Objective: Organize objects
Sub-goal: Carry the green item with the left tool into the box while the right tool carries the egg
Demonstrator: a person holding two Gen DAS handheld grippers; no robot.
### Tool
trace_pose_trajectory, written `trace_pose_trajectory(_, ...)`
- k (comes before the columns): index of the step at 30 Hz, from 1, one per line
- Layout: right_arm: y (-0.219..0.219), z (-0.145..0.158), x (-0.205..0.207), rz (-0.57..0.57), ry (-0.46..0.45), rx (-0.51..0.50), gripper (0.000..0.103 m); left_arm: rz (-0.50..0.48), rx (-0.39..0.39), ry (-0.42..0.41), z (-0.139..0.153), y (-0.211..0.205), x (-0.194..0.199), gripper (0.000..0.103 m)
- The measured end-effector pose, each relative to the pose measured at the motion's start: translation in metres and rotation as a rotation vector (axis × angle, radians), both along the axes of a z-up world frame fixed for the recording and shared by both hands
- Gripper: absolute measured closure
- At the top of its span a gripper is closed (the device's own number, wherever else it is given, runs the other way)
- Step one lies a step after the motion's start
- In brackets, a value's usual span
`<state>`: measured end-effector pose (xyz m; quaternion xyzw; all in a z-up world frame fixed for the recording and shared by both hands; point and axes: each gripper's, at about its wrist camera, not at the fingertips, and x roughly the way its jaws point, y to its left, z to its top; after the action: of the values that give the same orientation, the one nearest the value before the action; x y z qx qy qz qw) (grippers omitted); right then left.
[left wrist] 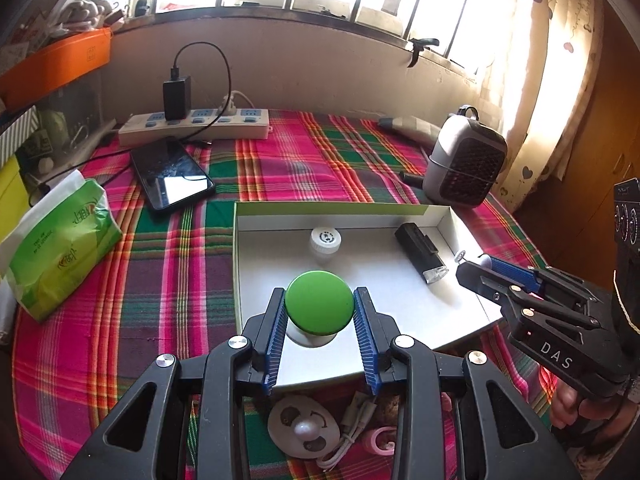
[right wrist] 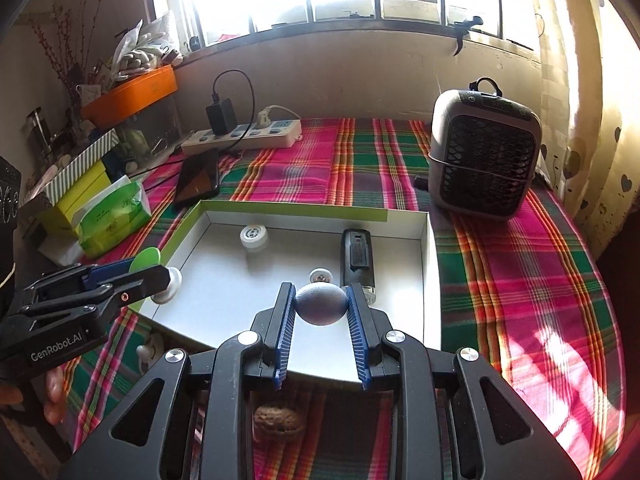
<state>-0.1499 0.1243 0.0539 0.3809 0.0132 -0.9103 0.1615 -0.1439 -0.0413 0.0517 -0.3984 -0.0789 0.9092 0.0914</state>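
Matt green cap (left wrist: 319, 305), woven plaid cloth (left wrist: 280, 160), smooth white cardboard tray (left wrist: 400, 292).

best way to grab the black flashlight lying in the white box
Grip the black flashlight across its long flat sides near mid-body, coming from above. It lies flat in the white box, lens toward the near edge, and both side faces are free.

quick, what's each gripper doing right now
Left gripper: closed on the green-capped jar, over the white box.
Right gripper: closed on the grey-blue ball, also over the box.
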Motion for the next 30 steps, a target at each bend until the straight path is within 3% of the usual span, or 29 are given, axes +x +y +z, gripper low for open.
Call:
trace_pose_trajectory(14,-0.016,-0.014,-0.049,0.041,-0.049,0.026,0.075,-0.013,-0.008,-0.043,-0.015,0.003,-0.041,0.072)
trace_pose_trajectory(30,-0.034,-0.032,-0.076,0.072,-0.090,0.061,0.075,-0.021,-0.033,-0.071,-0.031,0.004,-0.064,0.072)
